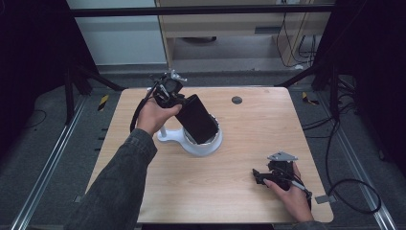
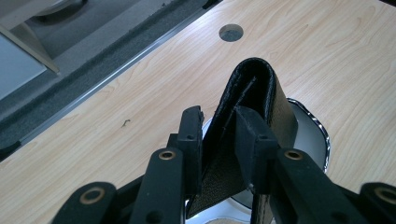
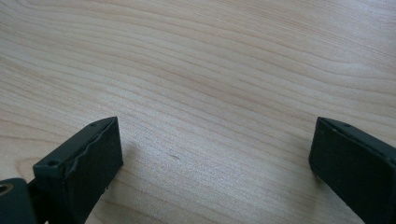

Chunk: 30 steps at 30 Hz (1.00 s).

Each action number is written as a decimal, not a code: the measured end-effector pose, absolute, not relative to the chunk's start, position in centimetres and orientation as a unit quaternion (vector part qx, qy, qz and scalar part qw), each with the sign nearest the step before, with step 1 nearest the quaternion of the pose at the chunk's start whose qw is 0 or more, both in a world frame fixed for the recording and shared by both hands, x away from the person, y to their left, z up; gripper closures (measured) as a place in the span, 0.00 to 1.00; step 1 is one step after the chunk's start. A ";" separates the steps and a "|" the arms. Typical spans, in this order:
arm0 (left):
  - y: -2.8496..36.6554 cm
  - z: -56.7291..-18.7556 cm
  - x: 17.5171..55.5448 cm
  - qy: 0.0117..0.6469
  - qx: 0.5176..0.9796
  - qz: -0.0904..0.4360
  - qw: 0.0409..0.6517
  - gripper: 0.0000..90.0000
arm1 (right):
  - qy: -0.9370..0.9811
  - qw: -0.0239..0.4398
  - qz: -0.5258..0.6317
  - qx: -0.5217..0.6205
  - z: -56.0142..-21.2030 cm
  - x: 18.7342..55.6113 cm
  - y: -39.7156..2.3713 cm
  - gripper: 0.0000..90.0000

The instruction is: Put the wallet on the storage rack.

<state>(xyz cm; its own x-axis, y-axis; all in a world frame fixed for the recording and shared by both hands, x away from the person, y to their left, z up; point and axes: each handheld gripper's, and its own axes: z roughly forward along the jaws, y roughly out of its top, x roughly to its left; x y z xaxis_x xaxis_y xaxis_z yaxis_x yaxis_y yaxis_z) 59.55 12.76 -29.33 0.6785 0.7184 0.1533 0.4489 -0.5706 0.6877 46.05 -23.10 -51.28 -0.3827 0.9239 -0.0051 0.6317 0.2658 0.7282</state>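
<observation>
A person's left hand holds my left gripper (image 1: 179, 102) above the middle of the wooden table (image 1: 253, 139). Its jaws are shut on a black folded leather wallet (image 1: 197, 120), which hangs tilted with its lower end inside a white round dish (image 1: 190, 143). In the left gripper view both pads (image 2: 252, 135) press on the wallet (image 2: 254, 88), fold edge pointing away, with the dish's chrome rim (image 2: 319, 135) below it. My right gripper (image 1: 259, 177) rests low near the table's front right corner. Its jaws (image 3: 215, 154) stand wide open over bare wood, nothing between them.
A small round grey hole (image 1: 236, 100) sits in the tabletop behind the dish, also seen in the left gripper view as the hole (image 2: 231, 32). Black frame bars and cables surround the table. A cable (image 1: 349, 191) trails off the right edge.
</observation>
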 end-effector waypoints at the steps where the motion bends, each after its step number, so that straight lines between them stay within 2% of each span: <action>1: 12.8 -29.3 59.4 0.340 0.858 0.213 0.320 0.80 | 0.764 0.222 0.328 0.509 -51.3 46.0 -23.1 0.03; 20: 12.7 -29.0 58.2 0.324 0.856 0.222 0.336 0.75 | 0.764 0.222 0.329 0.509 -51.3 46.0 -23.1 0.03; 25: 12.7 -29.4 58.8 0.331 0.865 0.204 0.316 0.82 | 0.764 0.222 0.329 0.509 -51.3 46.0 -23.1 0.03; 30: 12.7 -29.7 59.0 0.333 0.865 0.208 0.312 0.82 | 0.764 0.222 0.329 0.509 -51.3 46.0 -23.1 0.03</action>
